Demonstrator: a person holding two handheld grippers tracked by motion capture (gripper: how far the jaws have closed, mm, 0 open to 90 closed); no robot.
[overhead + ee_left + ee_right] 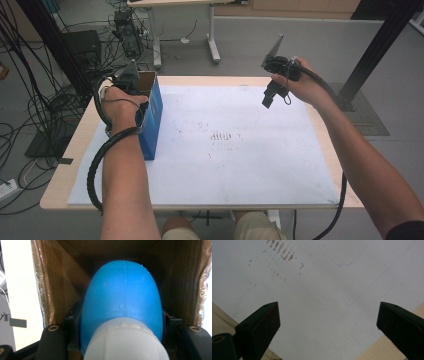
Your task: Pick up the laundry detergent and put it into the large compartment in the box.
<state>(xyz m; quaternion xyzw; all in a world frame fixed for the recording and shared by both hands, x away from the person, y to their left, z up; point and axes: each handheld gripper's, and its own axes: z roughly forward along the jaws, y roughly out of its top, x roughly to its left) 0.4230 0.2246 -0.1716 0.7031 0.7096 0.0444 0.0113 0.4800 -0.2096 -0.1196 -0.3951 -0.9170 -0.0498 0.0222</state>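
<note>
On the white-covered table, the left claw pinches a blue-and-white object inside the blue carton, placement nearly finished, while the right claw hangs spread, empty.

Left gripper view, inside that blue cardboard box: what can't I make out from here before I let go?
- Box floor: in the left gripper view, the blue-and-white rounded plastic object held in the left tool hides it.
- Left tool's jaw tips: same view, covered by that object.
- Inside of the blue cardboard box: in the high view, the left hand blocks the opening.
- Brown marks on the white sheet: too blurred to read.
</note>
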